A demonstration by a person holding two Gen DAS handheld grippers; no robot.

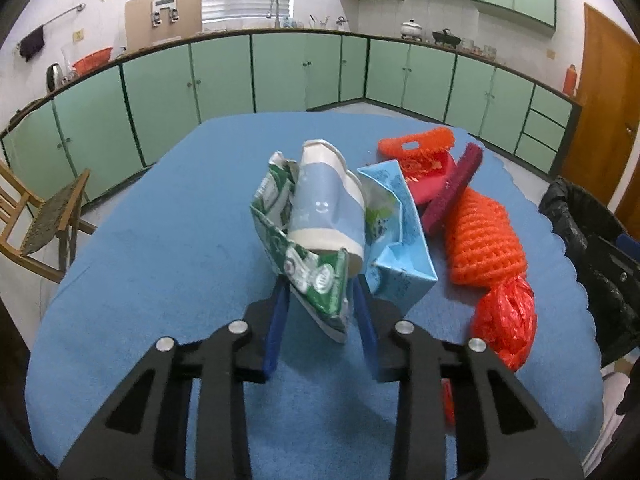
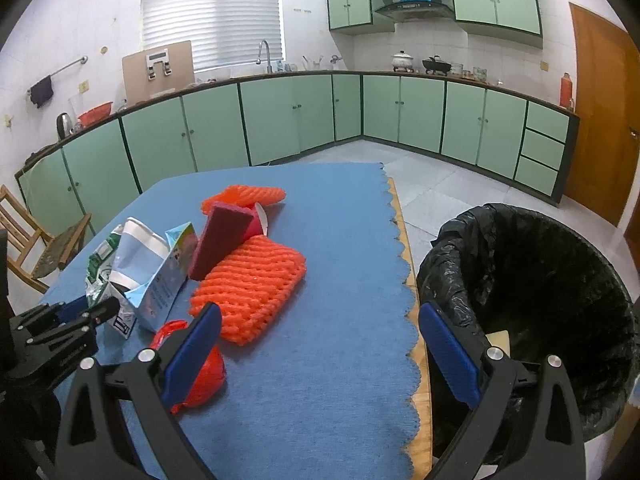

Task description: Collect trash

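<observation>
We find the trash gathered in a loose heap on the blue-covered desk point(image 2: 320, 280). Nearest the left tongs point(image 1: 320, 300) stands a crushed green milk carton point(image 1: 308, 268), its lower end between the blue pads, which are drawn in close on it; we judge this a grip, though firm contact on both sides is not fully visible. Leaning against the carton is a pale blue paper cup point(image 1: 326, 208), and just beside it a light blue carton point(image 1: 396, 256). Further out lie an orange foam fruit net point(image 2: 250, 288), a maroon sponge point(image 2: 218, 240) propped on it, a red cup point(image 2: 256, 222), a second orange net point(image 2: 244, 196) and a red plastic bag point(image 2: 204, 376).

The right tongs point(image 2: 320, 352) are spread wide and hold nothing, poised over the desk edge. The black-lined bin point(image 2: 540, 300) stands just beside the desk. Its interior is too dark to inventory. In our judgement collection is at an early stage: every visible item remains on the desk.
</observation>
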